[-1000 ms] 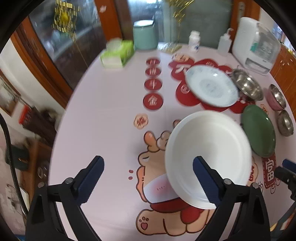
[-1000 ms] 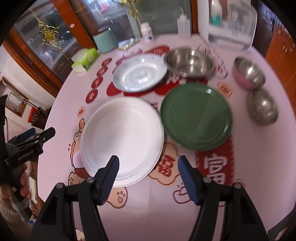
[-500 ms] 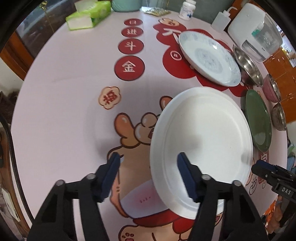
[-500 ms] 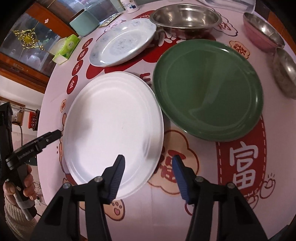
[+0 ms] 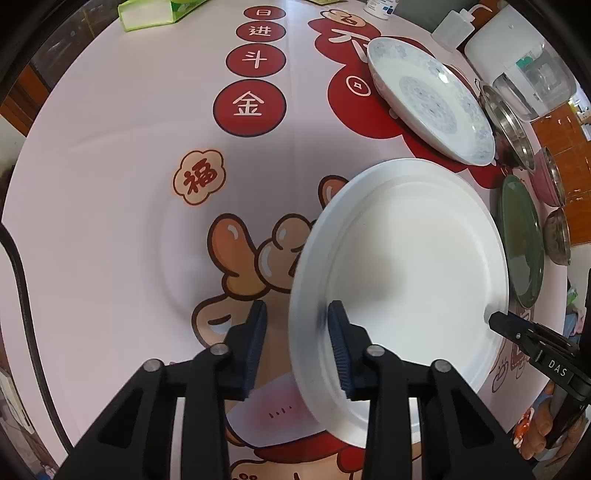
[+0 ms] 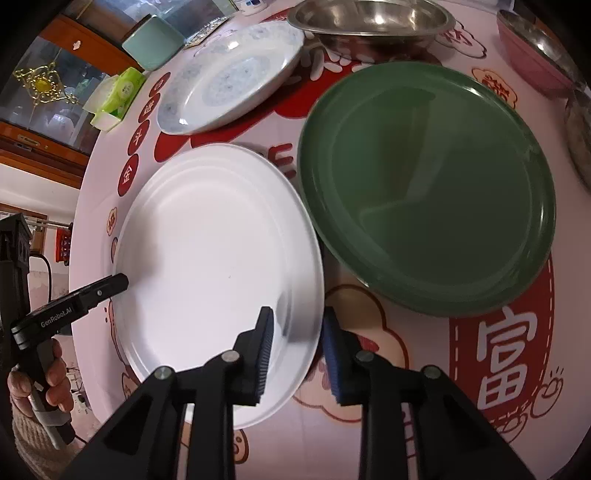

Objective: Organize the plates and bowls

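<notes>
A large white plate (image 5: 406, 273) lies on the printed tablecloth; it also shows in the right wrist view (image 6: 218, 266). My left gripper (image 5: 297, 325) has narrowed around the plate's left rim, one finger under it and one over it. My right gripper (image 6: 297, 332) straddles the opposite rim the same way. A gap still shows at each rim, so neither looks clamped. A green plate (image 6: 424, 184) lies just right of the white one. A blue-patterned plate (image 6: 232, 77) and a steel basin (image 6: 369, 16) sit behind.
A pink bowl (image 6: 535, 48) and a steel bowl (image 5: 557, 236) stand at the right edge. A green tissue box (image 6: 118, 96), a teal canister (image 6: 153, 44), bottles and a white appliance (image 5: 517, 62) line the far side of the round table (image 5: 110, 221).
Both grippers moved in toward the white plate and their jaws narrowed around its opposite rims. The plate's left edge looks slightly blurred, as if shifting.
</notes>
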`<state>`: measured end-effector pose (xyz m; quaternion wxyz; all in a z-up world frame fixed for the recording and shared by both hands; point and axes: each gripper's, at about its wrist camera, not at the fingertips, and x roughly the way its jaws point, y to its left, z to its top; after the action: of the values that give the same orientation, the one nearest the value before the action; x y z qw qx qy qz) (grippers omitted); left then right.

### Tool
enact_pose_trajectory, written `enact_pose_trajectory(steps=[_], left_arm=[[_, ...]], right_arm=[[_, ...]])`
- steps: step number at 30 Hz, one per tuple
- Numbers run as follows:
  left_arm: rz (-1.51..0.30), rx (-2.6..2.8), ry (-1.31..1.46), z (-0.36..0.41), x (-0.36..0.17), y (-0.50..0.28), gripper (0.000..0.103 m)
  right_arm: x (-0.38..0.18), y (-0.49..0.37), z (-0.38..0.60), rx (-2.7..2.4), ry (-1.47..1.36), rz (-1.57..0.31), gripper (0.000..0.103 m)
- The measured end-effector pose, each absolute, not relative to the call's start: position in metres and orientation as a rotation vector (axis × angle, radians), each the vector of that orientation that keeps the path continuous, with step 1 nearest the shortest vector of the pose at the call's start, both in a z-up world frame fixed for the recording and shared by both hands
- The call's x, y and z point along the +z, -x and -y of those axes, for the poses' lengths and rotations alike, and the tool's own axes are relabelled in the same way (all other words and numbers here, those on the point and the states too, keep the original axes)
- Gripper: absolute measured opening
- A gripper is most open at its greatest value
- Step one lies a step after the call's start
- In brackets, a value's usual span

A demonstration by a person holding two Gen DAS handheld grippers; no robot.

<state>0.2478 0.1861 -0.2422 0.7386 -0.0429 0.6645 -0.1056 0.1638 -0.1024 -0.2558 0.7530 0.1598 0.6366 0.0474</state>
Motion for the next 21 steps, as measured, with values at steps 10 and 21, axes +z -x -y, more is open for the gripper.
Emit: enact_pose_trajectory(steps=[10, 21], left_arm=[[-1.462, -0.217, 0.094, -0.177, -0.228, -0.239, 0.020], [-1.424, -0.260, 0.095, -0.166, -0.181, -0.164, 0.020]], right_arm=[[-0.243, -0.156, 0.101, 0.121, -0.327, -1.387, 0.021], [-0.211, -0.102, 0.109, 0.167, -0.241, -1.391, 0.021]])
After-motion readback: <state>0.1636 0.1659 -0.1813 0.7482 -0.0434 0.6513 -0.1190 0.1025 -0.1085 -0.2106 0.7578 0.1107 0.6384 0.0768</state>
